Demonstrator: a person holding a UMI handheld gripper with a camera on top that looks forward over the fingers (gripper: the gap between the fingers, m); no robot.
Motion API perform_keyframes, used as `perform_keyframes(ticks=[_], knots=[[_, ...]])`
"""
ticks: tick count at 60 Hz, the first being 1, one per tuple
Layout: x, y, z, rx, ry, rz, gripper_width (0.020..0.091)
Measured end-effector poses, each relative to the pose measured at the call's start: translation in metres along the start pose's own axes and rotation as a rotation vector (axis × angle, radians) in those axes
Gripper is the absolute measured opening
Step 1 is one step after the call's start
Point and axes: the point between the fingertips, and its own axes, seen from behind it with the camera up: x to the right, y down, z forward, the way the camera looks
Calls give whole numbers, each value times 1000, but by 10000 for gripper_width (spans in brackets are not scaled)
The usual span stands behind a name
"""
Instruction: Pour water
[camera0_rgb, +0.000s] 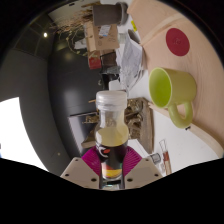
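Note:
My gripper (112, 165) is shut on a clear plastic bottle (111, 128) with a white cap, yellowish liquid and a dark label band. The bottle stands upright between the pink pads (92, 160), lifted above the table. Just beyond and to the right of the bottle's cap sits a light green mug (170, 92) with its handle toward me, resting on a pale round table (195, 70). The mug's opening faces the bottle side; I cannot see inside it.
A red round coaster (177, 42) lies on the pale table beyond the mug. Behind the bottle are a dark grey surface (60, 90), a wooden stand with clutter (100, 45) and papers (132, 58).

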Motion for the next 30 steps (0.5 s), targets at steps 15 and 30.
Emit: perform_keyframes(ticks=[15, 30], knots=[[29, -15, 13, -20, 12, 267, 238], [18, -12, 9, -59, 25, 182, 238]])
